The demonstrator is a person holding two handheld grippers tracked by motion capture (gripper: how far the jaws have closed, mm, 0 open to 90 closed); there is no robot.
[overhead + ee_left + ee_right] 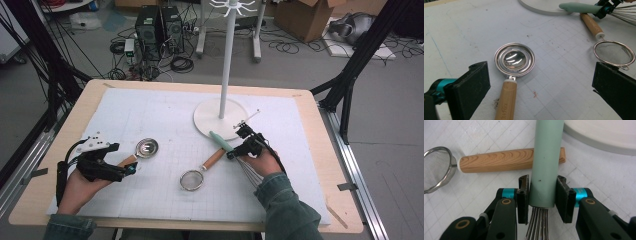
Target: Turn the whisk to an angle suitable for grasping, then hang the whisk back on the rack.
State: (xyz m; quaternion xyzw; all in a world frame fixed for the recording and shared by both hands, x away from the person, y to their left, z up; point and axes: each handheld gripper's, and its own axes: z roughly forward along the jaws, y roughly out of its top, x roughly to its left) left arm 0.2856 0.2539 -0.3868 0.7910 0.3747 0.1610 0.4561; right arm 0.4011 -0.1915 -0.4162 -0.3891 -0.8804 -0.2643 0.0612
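Observation:
A whisk with a mint-green handle [219,140] [546,162] lies across the wooden handle [499,160] of a small mesh strainer [192,180]. My right gripper [234,151] [542,186] is shut on the whisk handle just above the wires, with both pads against its sides. A metal measuring scoop [147,148] [514,58] with a wooden handle lies at the left. My left gripper [127,159] [541,75] stands open, its jaws wide apart on either side of the scoop's handle and not touching it.
A white stand with a round base [207,122] and a tall pole [227,60] rises behind the whisk, whose handle tip rests by the base rim. Everything lies on a white gridded mat [165,110] over the wooden table. Computers, cables and boxes sit on the floor beyond.

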